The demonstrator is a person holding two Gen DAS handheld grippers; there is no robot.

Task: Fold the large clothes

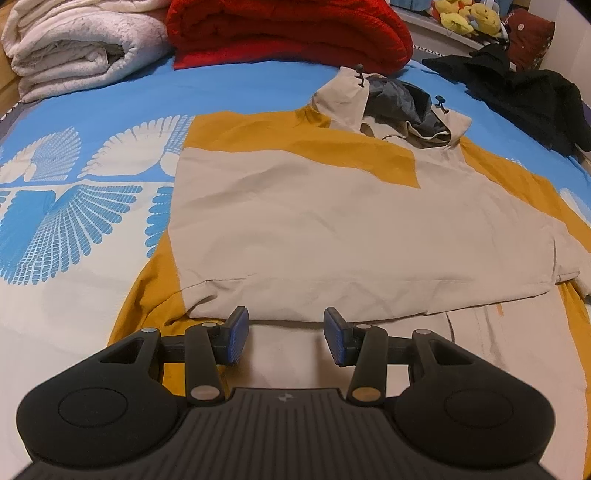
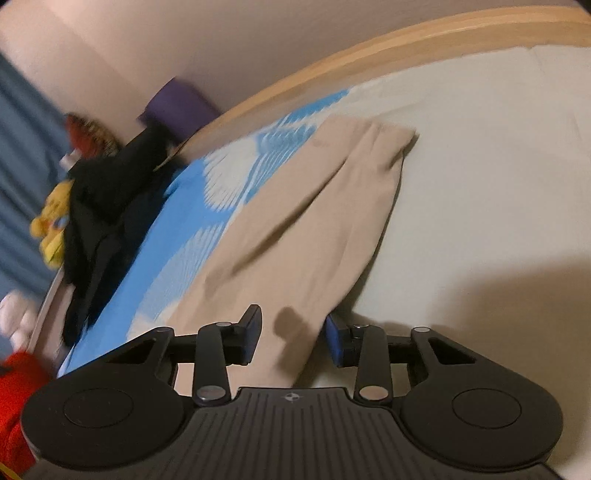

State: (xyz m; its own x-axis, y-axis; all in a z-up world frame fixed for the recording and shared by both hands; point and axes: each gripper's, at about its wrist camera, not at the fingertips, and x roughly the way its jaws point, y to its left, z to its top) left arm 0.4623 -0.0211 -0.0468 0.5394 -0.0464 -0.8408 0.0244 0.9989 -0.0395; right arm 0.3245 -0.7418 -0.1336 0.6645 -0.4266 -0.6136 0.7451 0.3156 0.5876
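Observation:
A beige and mustard-yellow hooded jacket (image 1: 332,221) lies flat on the bed, hood (image 1: 399,110) at the far end. One sleeve is folded across the body. My left gripper (image 1: 286,339) is open and empty, just short of the folded sleeve's near edge. In the right wrist view a beige sleeve (image 2: 314,221) stretches away over the bedsheet. My right gripper (image 2: 293,339) is open, its jaws standing on either side of the sleeve's near end. The right view is blurred.
A blue and white patterned bedsheet (image 1: 74,203) covers the bed. A folded white blanket (image 1: 74,48) and a red blanket (image 1: 288,33) lie at the far end. A black garment (image 1: 524,88) lies far right, plush toys (image 1: 469,16) behind it. A wooden bed edge (image 2: 406,51) runs along the right view.

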